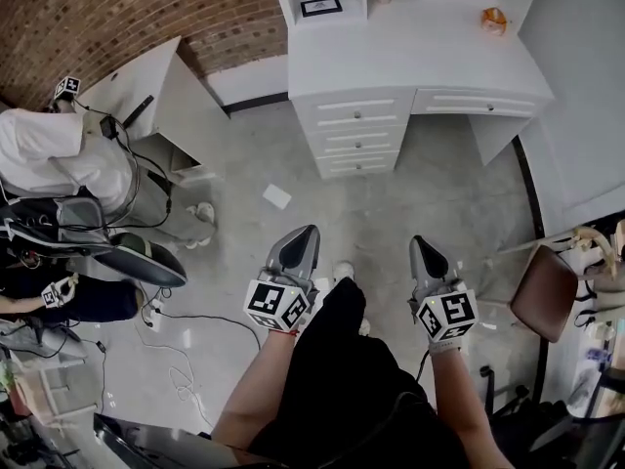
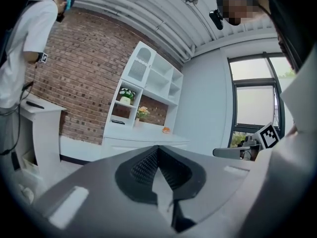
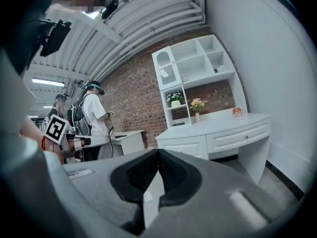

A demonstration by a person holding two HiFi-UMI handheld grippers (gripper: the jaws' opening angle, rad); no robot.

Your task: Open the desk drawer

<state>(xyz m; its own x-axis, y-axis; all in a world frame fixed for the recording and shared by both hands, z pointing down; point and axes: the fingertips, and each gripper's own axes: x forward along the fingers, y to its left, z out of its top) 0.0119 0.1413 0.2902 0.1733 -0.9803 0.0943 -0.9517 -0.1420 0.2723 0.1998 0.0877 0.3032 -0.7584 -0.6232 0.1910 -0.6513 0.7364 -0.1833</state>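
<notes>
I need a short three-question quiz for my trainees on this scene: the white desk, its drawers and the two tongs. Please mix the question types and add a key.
1. True or false: the left tongs are touching the white desk.
2. Multiple choice: the desk's drawers are A) all shut, B) one pulled out, C) all pulled out.
3. Fill in: the jaws of the right tongs are ___, with nothing between them.
Key: 1 false: both tongs are over the floor, short of the desk. 2 A. 3 together.
</notes>
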